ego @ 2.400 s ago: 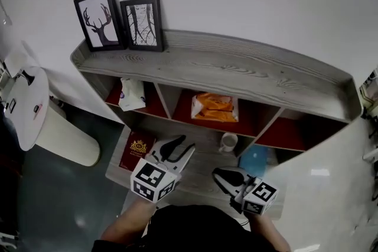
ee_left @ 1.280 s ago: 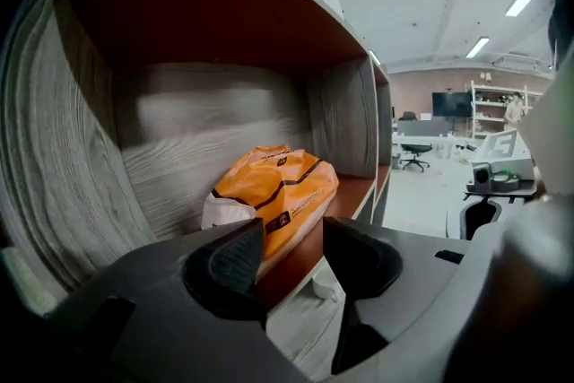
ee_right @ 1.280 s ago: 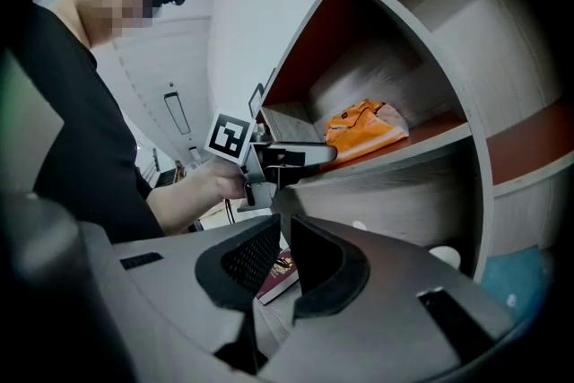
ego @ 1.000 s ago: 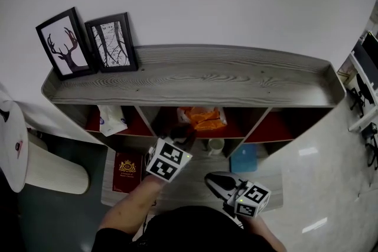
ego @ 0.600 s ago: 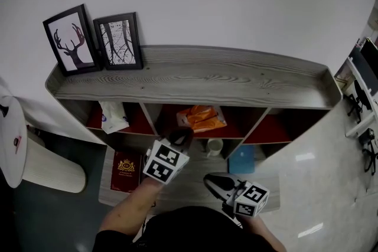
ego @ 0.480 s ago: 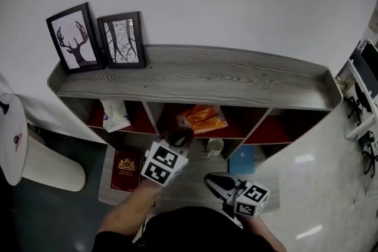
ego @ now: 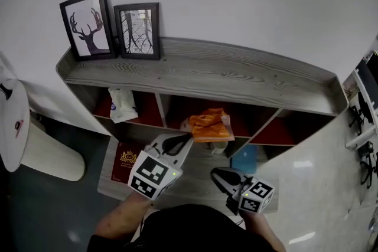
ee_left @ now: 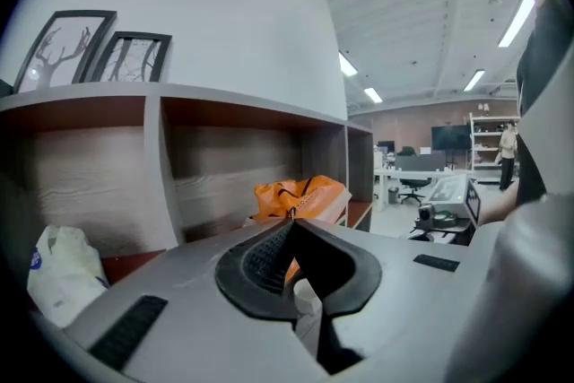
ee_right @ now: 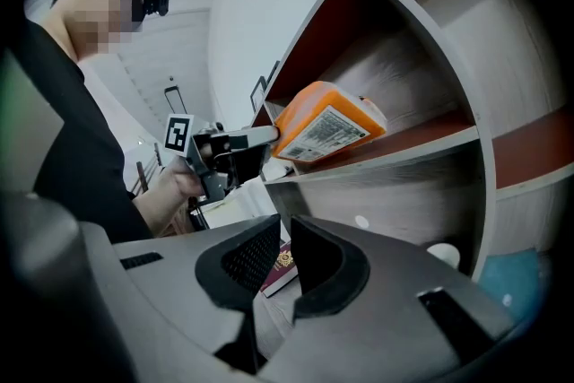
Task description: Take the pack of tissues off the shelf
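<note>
The orange tissue pack [ego: 208, 126] hangs tilted at the front of the shelf's middle compartment, its near end raised off the red shelf board [ee_right: 421, 137]. My left gripper [ego: 188, 137] is shut on the pack's near edge. In the left gripper view the pack [ee_left: 300, 195] sits just beyond the closed tips of the left gripper [ee_left: 291, 225]. From the right gripper view I see the pack [ee_right: 327, 128] with its printed label, and the left gripper [ee_right: 269, 137] pinching its end. My right gripper [ego: 218, 174] stays low in front of the shelf, shut and empty [ee_right: 285, 233].
Two framed pictures [ego: 88, 23] [ego: 139, 30] stand on the grey shelf top [ego: 236, 77]. A white bag [ego: 122, 104] lies in the left compartment. On the lower board are a red book [ego: 126, 160] and a blue item [ego: 255, 157]; a white mug [ee_right: 446, 256] stands there too. A white round table [ego: 15, 121] is at the left.
The left gripper, earlier open at the middle compartment, has shut on the orange pack and drawn it up and out toward the shelf's front. The right gripper has stayed put.
</note>
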